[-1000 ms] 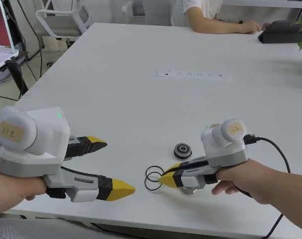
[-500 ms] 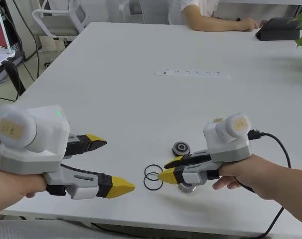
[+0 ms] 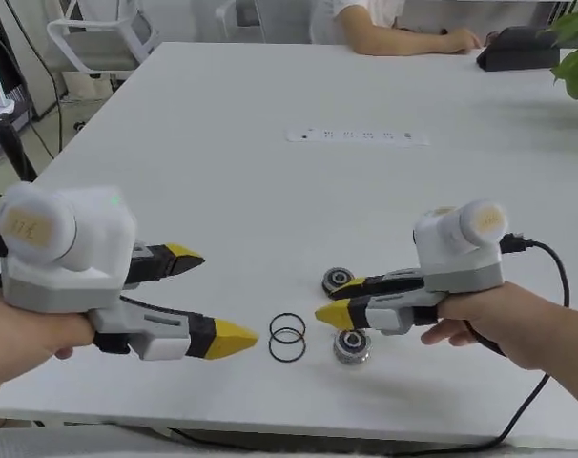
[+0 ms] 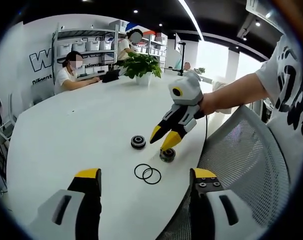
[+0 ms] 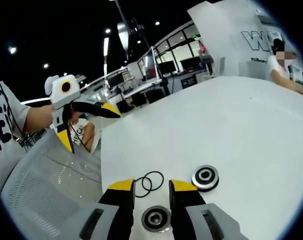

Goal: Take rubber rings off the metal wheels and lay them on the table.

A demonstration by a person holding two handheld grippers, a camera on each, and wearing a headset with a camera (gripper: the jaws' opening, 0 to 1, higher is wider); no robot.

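Two rubber rings (image 3: 287,337) lie overlapping on the worktop (image 3: 270,191), just beside the nearer metal wheel (image 3: 351,345). The right hand-held gripper (image 3: 335,299) hovers over that wheel, jaws slightly apart and empty; the left hand-held gripper (image 3: 228,296) gapes wide. One clumsy nudge could probably flick the rings off the near edge.

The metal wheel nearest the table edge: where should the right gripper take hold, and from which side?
I'd grip the near wheel across its outer rim, coming down from above. It lies flat on the table, hub up, so the round edge gives the only two opposite faces. The right gripper, jaws open, frames it in its own view. Mind the two rubber rings beside it.
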